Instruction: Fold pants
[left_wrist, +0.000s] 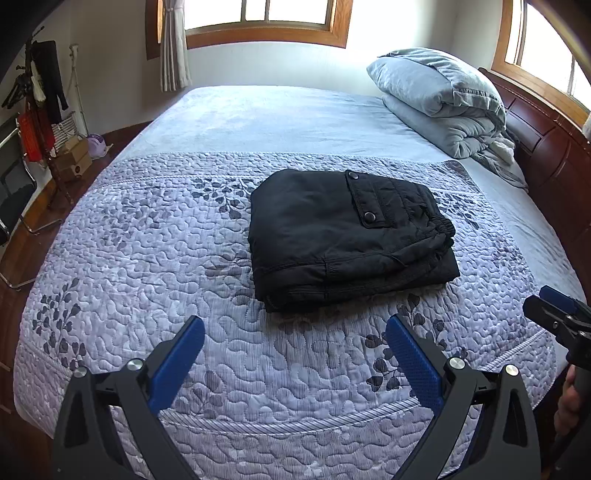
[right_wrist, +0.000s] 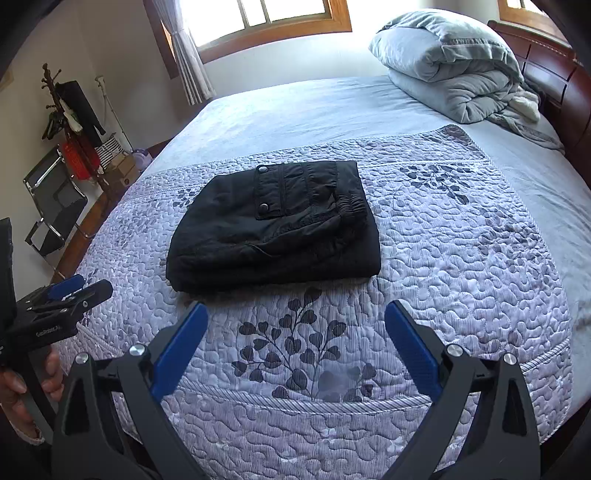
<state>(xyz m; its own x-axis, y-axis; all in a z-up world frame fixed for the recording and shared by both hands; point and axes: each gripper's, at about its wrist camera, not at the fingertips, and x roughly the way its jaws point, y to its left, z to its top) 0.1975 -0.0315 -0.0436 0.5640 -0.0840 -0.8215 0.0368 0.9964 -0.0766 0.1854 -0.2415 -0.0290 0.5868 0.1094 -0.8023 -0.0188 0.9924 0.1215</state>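
Note:
Black pants lie folded into a compact stack on the quilted lilac bedspread, pocket flap with two snaps on top. They also show in the right wrist view. My left gripper is open and empty, held back from the near edge of the stack. My right gripper is open and empty, also short of the stack. The right gripper shows at the right edge of the left wrist view. The left gripper shows at the left edge of the right wrist view.
A folded grey duvet lies at the head of the bed by the dark wooden headboard. A coat rack, a chair and boxes stand on the floor left of the bed.

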